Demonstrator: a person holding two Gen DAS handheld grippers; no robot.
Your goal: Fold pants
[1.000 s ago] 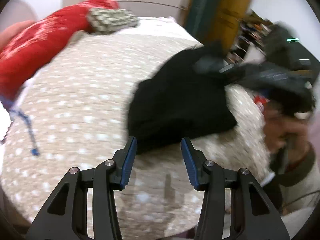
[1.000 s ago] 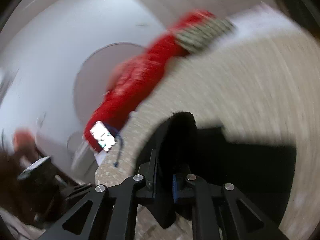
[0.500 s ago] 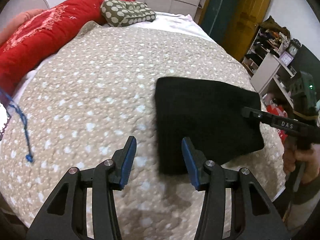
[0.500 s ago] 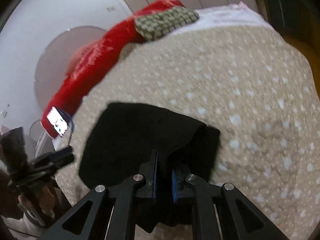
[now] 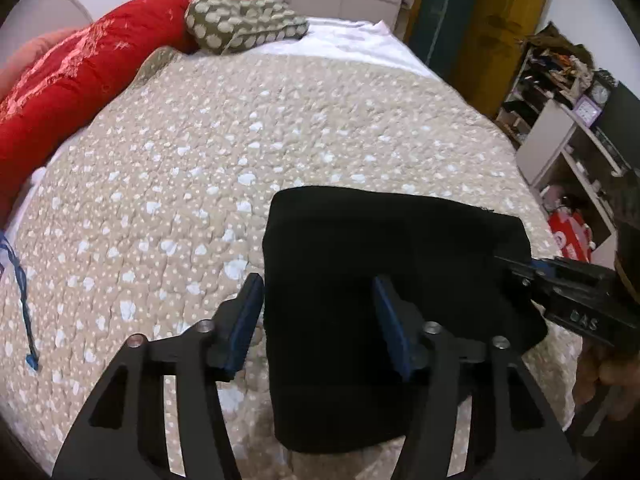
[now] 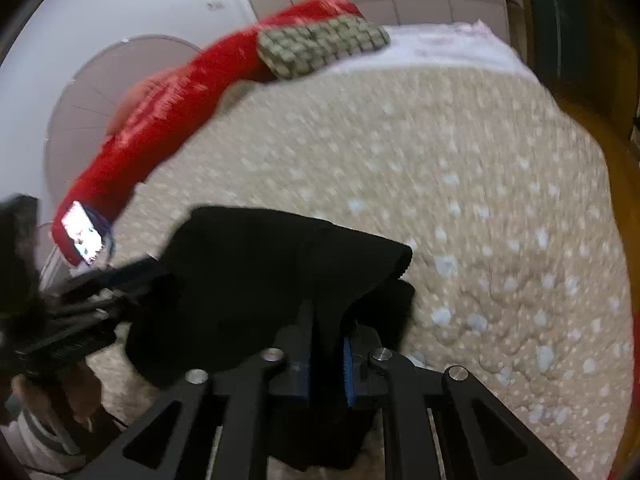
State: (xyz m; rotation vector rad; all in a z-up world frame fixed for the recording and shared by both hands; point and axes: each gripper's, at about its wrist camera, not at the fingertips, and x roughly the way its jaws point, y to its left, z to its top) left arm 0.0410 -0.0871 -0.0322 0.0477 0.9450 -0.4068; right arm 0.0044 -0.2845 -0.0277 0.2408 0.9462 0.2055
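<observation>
Clearly the folded black pants (image 5: 384, 280) on the bed (image 5: 240, 128) are soft and limp, best pinched at a doubled edge: the left gripper (image 5: 316, 312) is opening, empty fingers straddling them, while the right gripper (image 6: 326, 344), narrow-set, is opening with cloth between.

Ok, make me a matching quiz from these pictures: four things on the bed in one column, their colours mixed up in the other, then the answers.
Things:
1. pants
2. bedspread
3. duvet
4. pillow

Colours:
A. red
B. olive green with pale spots
C. black
D. beige with white spots

Pairs: 1-C, 2-D, 3-A, 4-B
</observation>
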